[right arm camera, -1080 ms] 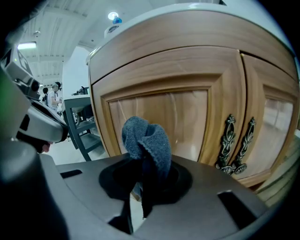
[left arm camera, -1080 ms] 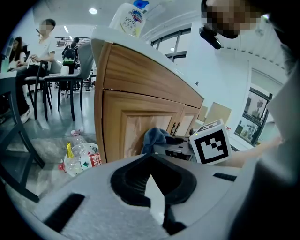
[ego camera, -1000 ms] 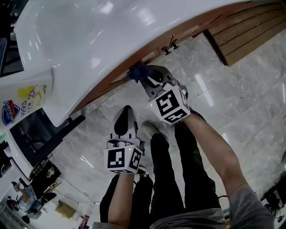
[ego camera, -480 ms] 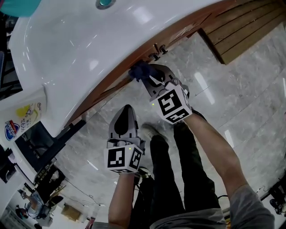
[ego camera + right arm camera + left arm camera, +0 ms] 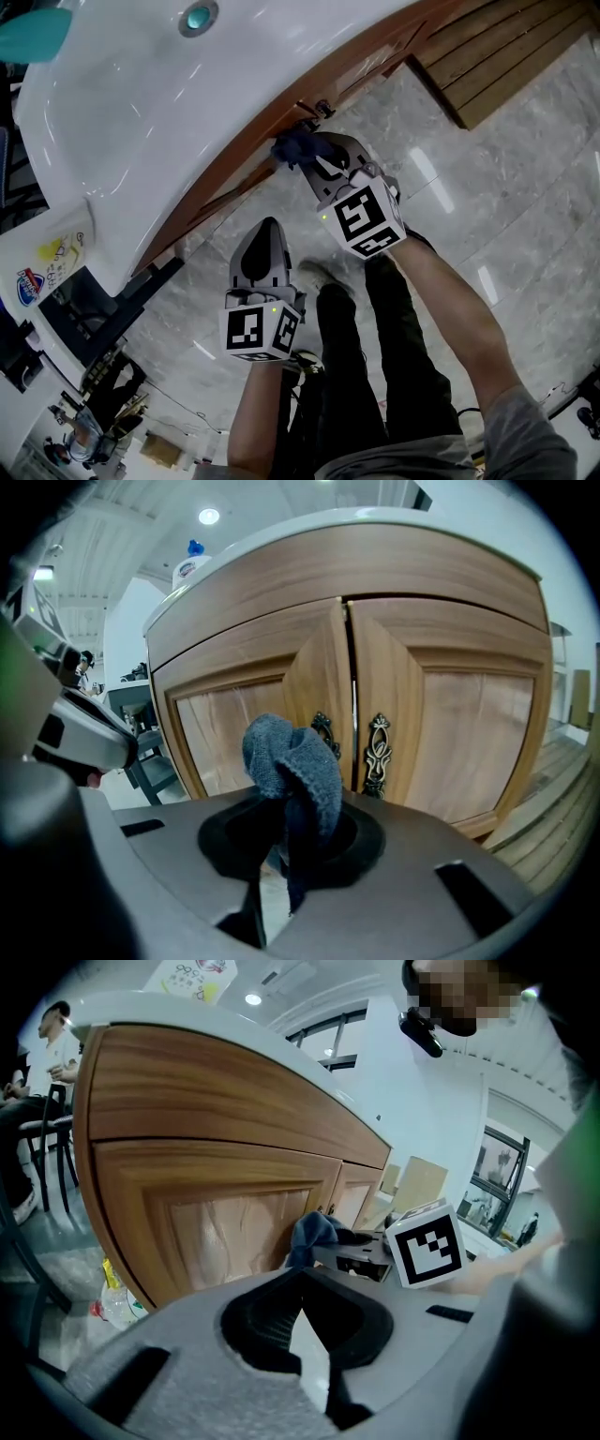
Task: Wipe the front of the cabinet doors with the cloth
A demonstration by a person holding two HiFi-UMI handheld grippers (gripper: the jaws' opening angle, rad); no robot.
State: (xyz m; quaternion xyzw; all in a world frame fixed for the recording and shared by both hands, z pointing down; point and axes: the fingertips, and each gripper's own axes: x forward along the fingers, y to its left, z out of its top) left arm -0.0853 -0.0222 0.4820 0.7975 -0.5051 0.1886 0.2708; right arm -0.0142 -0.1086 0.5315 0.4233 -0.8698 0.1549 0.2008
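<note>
Partly buried cloth (image 5: pixel 292 761), right gripper (image 5: pixel 281 844) clamping

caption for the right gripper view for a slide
Right tongs grip a blue cloth in front of two closed cabinet doors

1. On the bottle (image 5: pixel 192 971) standing on the counter, you can read "99" in the left gripper view.
2. In the head view, its label (image 5: pixel 42 267) shows a blue logo you cannot read.
3. The left gripper's cube (image 5: pixel 255 333) and the right gripper's cube (image 5: pixel 361 218) carry square codes, no letters.
</note>
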